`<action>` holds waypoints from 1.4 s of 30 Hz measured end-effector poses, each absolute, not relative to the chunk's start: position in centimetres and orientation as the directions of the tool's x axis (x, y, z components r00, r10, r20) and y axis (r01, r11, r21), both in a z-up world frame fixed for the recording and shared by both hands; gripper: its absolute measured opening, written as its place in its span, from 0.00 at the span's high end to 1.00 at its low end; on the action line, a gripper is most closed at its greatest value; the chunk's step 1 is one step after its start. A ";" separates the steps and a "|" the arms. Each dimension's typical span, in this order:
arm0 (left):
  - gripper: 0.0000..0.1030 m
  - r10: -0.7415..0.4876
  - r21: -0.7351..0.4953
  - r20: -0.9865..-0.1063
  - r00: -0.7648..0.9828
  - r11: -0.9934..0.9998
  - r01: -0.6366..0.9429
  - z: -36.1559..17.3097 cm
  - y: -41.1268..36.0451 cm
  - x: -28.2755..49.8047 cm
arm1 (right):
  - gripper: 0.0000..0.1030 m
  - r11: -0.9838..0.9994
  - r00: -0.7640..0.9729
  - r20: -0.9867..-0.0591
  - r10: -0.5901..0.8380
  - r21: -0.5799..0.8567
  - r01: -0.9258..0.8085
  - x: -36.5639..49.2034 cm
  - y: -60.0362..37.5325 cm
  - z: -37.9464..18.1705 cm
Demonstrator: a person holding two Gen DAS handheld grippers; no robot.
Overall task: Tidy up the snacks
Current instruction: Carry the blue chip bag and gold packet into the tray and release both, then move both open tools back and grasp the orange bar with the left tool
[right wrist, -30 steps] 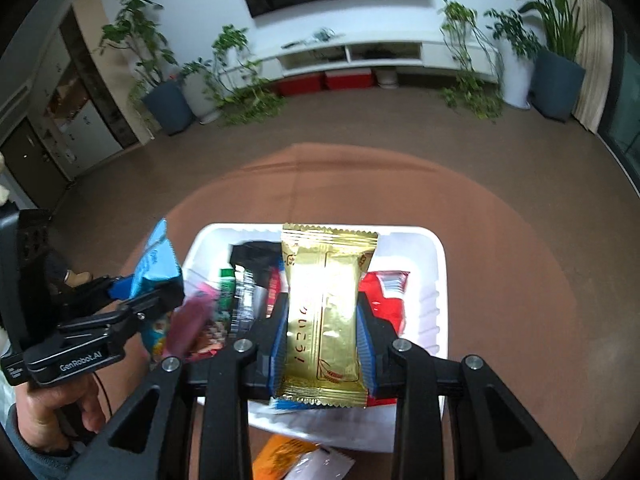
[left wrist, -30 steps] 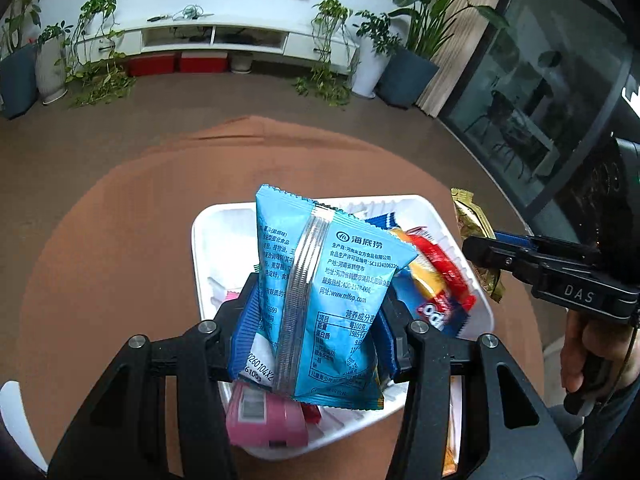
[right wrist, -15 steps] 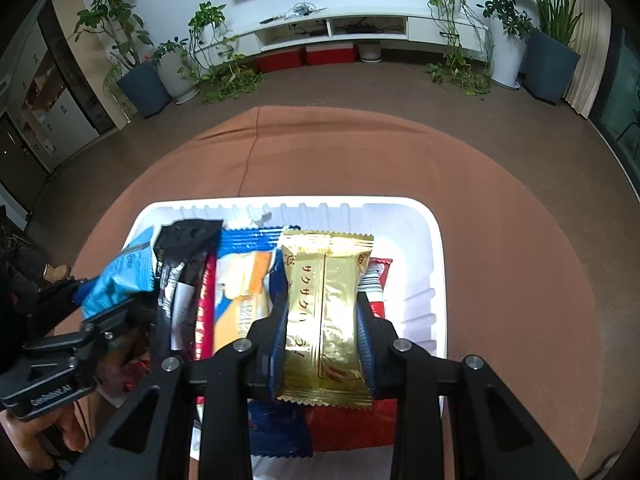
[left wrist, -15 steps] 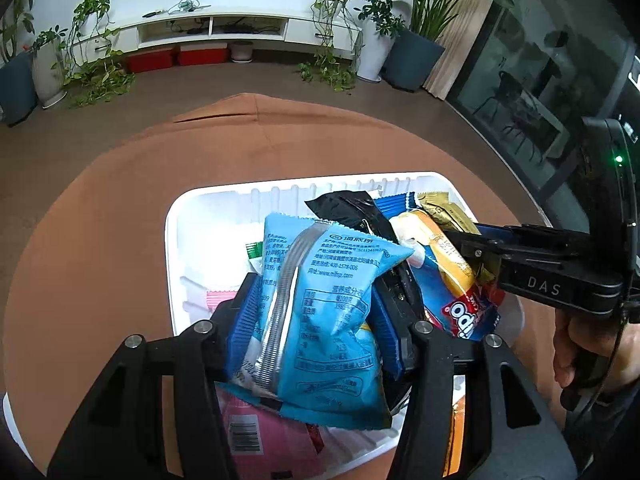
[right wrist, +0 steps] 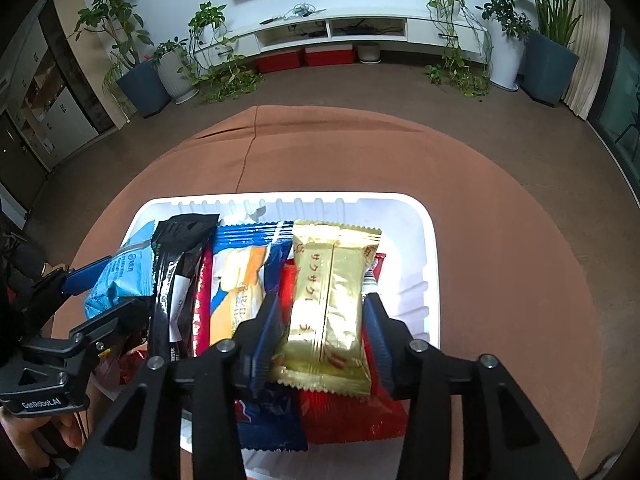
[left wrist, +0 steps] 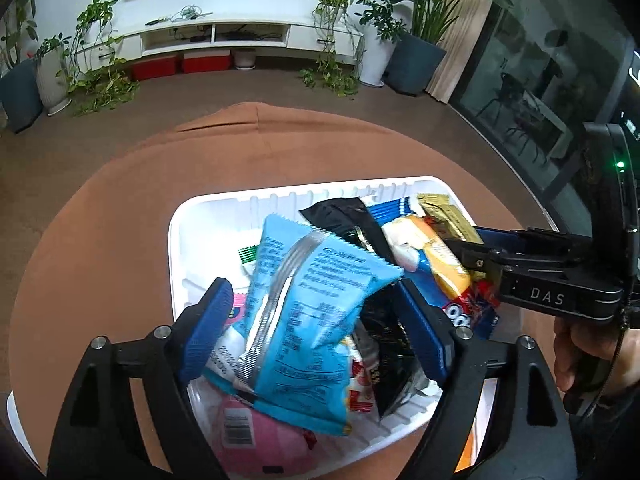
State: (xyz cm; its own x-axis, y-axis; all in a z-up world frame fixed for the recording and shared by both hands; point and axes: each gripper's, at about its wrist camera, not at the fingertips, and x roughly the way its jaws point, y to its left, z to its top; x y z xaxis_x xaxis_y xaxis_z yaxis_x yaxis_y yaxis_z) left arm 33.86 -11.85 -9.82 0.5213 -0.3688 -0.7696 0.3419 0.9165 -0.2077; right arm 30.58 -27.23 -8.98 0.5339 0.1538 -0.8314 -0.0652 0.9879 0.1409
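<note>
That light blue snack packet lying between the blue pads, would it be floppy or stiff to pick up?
Probably floppy: the light blue snack packet sags and creases over the snacks beneath. Its puffed look suggests lightness. The glossy film may slip between the left gripper's just-opened jaws.

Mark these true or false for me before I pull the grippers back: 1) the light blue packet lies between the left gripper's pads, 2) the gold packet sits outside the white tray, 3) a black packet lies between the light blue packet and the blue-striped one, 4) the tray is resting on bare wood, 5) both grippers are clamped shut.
1) True: the light blue packet lies between the left gripper pads.
2) False: the gold packet lies inside the white tray, on other snacks.
3) True: the black packet lies between it and the blue-striped packet.
4) False: the tray rests on a brown cloth.
5) False: both have just been opening; the right gripper pads also stand clear of the gold packet.
</note>
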 end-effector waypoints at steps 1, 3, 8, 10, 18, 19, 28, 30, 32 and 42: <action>0.17 -0.371 -0.208 -0.766 0.525 0.916 0.344 -9.4 -11.3 33.6 | 0.48 0.987 0.536 -0.829 0.156 0.144 -0.066 30.4 -27.3 -8.9; 0.14 -0.375 -0.206 -0.754 0.539 0.914 0.349 -8.9 -11.7 32.9 | 0.45 0.987 0.546 -0.822 0.159 0.149 -0.064 29.9 -27.3 -8.5; 0.07 -0.370 -0.180 -0.727 0.579 0.916 0.359 -6.9 -11.8 31.1 | 0.33 0.983 0.568 -0.804 0.177 0.171 -0.065 28.6 -27.8 -7.5; 0.02 -0.364 -0.169 -0.710 0.603 0.919 0.355 -6.0 -11.4 30.2 | 0.30 0.981 0.577 -0.795 0.186 0.181 -0.067 27.8 -28.1 -7.2; 0.00 -0.374 -0.160 -0.678 0.633 0.915 0.370 -4.6 -11.2 26.3 | 0.25 0.966 0.620 -0.750 0.230 0.255 -0.050 23.7 -29.8 -6.0; 0.00 -0.377 -0.160 -0.680 0.629 0.914 0.374 -4.7 -11.3 25.9 | 0.25 0.963 0.625 -0.744 0.237 0.266 -0.048 23.2 -30.0 -5.9; 0.00 -0.373 -0.120 -0.731 0.571 0.894 0.431 -7.5 -13.7 21.6 | 0.22 0.941 0.660 -0.704 0.261 0.337 -0.013 17.6 -31.3 -5.9; 0.00 -0.359 -0.110 -0.748 0.558 0.896 0.430 -8.2 -14.3 21.2 | 0.21 0.936 0.661 -0.707 0.251 0.351 0.020 16.6 -31.8 -6.4; 0.00 -0.342 -0.097 -0.766 0.545 0.899 0.427 -9.1 -15.1 21.0 | 0.21 0.932 0.651 -0.718 0.247 0.361 0.044 15.9 -32.1 -7.1; 0.01 -0.239 0.023 -0.829 0.505 0.889 0.458 -12.6 -18.8 20.2 | 0.21 0.928 0.630 -0.739 0.237 0.364 0.078 14.3 -32.6 -9.5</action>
State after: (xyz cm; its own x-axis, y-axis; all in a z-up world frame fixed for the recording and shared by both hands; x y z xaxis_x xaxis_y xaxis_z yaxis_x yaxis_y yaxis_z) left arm 20.21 -18.83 -12.62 0.5048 -0.2392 -0.8294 0.4581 0.8886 0.0226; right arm 14.32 -32.64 -9.47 0.6304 0.2372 -0.7391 0.0776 0.9282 0.3640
